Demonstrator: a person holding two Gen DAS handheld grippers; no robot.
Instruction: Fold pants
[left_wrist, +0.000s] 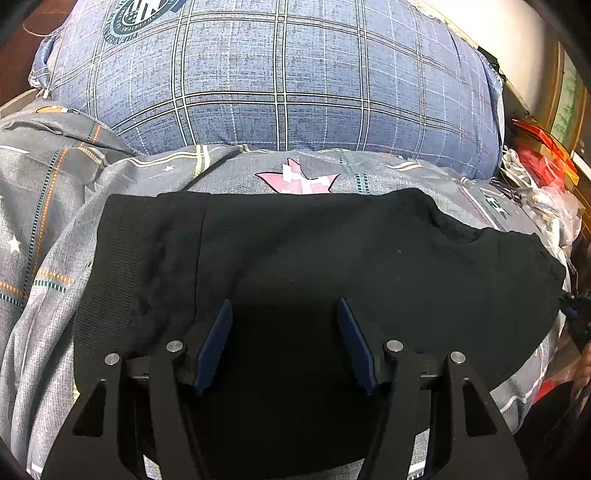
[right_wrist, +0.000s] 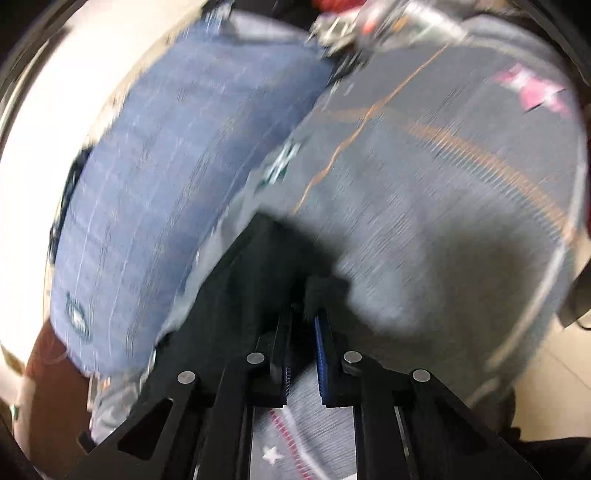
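Black pants (left_wrist: 332, 240) lie folded into a wide flat block on the grey patterned bedspread (left_wrist: 55, 221). My left gripper (left_wrist: 284, 306) stands open just over the near middle of the pants, its blue pads wide apart and nothing pinched between them. The right wrist view is blurred by motion. There my right gripper (right_wrist: 303, 311) has its jaws almost together, with a tuft of the black pants (right_wrist: 258, 266) caught at the tips. That cloth runs off to the left of the fingers across the bedspread (right_wrist: 424, 203).
A large blue plaid pillow (left_wrist: 277, 74) lies right behind the pants, also blurred at the left in the right wrist view (right_wrist: 155, 184). Red packets and plastic bags (left_wrist: 543, 173) clutter the bed's right side. Pale floor (right_wrist: 546, 369) shows beyond the bed's edge.
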